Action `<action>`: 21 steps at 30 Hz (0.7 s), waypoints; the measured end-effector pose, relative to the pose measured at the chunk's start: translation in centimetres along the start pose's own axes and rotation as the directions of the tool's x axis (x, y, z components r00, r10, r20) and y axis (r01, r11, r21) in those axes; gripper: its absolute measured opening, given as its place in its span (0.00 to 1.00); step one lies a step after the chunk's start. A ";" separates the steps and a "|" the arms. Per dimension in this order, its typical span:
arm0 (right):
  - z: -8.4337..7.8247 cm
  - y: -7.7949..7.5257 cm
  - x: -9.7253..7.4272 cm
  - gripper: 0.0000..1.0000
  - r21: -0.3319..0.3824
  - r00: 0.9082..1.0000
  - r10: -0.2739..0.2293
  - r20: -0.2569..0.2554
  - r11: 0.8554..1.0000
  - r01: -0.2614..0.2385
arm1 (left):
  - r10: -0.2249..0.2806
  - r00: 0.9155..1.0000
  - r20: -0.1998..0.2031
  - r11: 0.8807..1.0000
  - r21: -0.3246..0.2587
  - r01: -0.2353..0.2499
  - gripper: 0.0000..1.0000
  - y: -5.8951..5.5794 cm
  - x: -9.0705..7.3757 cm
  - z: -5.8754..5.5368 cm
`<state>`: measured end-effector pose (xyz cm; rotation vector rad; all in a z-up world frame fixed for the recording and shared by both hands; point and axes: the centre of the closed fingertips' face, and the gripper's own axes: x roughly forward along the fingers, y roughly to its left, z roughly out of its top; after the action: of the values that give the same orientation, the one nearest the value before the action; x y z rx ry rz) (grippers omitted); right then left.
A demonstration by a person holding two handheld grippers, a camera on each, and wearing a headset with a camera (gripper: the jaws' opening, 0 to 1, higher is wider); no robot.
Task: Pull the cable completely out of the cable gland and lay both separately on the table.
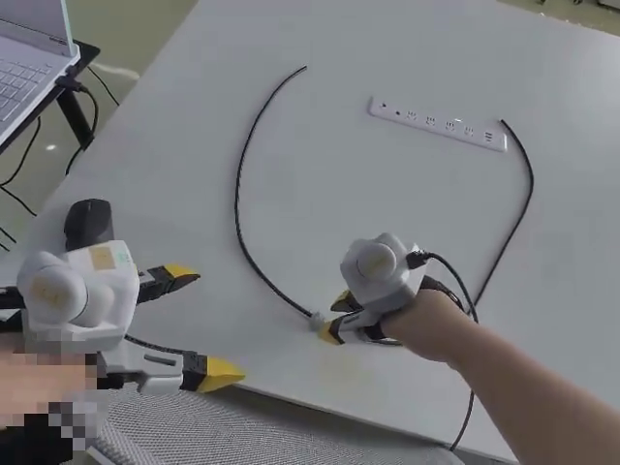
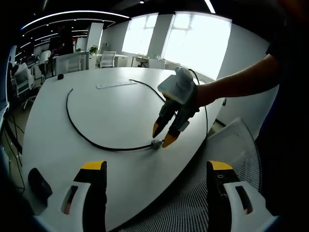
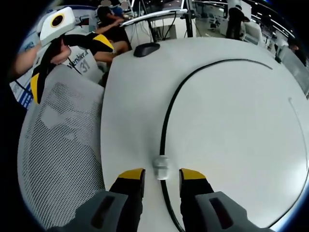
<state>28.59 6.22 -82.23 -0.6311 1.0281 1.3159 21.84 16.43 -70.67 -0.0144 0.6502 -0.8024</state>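
A long black cable curves across the white table and runs through a small pale cable gland near the front edge. My right gripper is down at the table, open. In the right gripper view its yellow-tipped jaws stand either side of the gland without touching it, and the cable runs on back between them. My left gripper is open and holds nothing, hanging off the table's front left edge. From the left gripper view the gland lies at the right gripper's tips.
A white power strip lies at the back, and its own black cord loops down past my right arm. A dark mouse sits at the table's left edge. A laptop is off to the far left. A grey mesh chair stands below the front edge.
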 end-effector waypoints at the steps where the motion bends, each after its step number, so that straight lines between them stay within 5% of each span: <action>1: -0.2 0.0 0.1 0.24 -0.013 1.000 0.000 -0.014 1.000 0.000 | -0.001 1.000 -0.001 1.000 -0.002 0.001 0.85 0.0 0.0 -0.1; 10: -0.1 0.1 0.7 0.10 -0.023 1.000 0.010 -0.023 1.000 -0.010 | -0.002 1.000 -0.003 1.000 -0.002 0.002 0.85 0.1 -0.3 -0.2; 21: -0.1 -0.1 0.6 0.09 -0.022 1.000 0.005 -0.014 1.000 -0.005 | -0.008 1.000 -0.003 1.000 0.003 0.008 0.83 0.0 -0.2 0.0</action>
<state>28.61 6.39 -82.79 -0.6555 1.0287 1.3303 21.74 16.60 -70.54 -0.0132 0.6523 -0.8108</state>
